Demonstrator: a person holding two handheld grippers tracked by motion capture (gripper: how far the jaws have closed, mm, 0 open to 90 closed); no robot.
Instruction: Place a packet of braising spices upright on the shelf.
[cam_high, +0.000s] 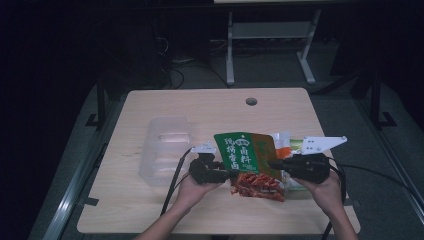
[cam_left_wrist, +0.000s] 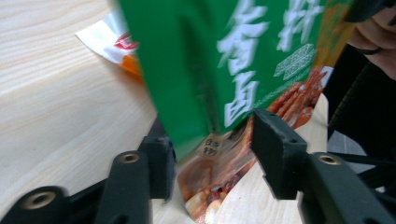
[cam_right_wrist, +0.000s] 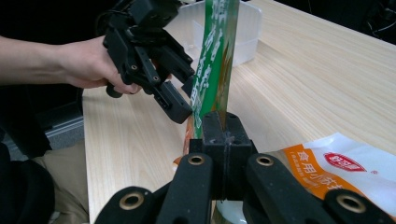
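Green plastic food pouch (cam_high: 239, 152) with white Chinese writing hides its lower edge inside the pinching right gripper (cam_right_wrist: 223, 133); the left gripper (cam_left_wrist: 210, 154) gapes around it at 9 o'clock.

Left gripper (cam_high: 227, 175): lower centre of the high view, held in the left hand (cam_high: 192, 187), jaws parted.
Right gripper (cam_high: 272, 164): right of centre, held in the right hand (cam_high: 325, 192), jaws pressed together.
Forearms: rising from the bottom edge.
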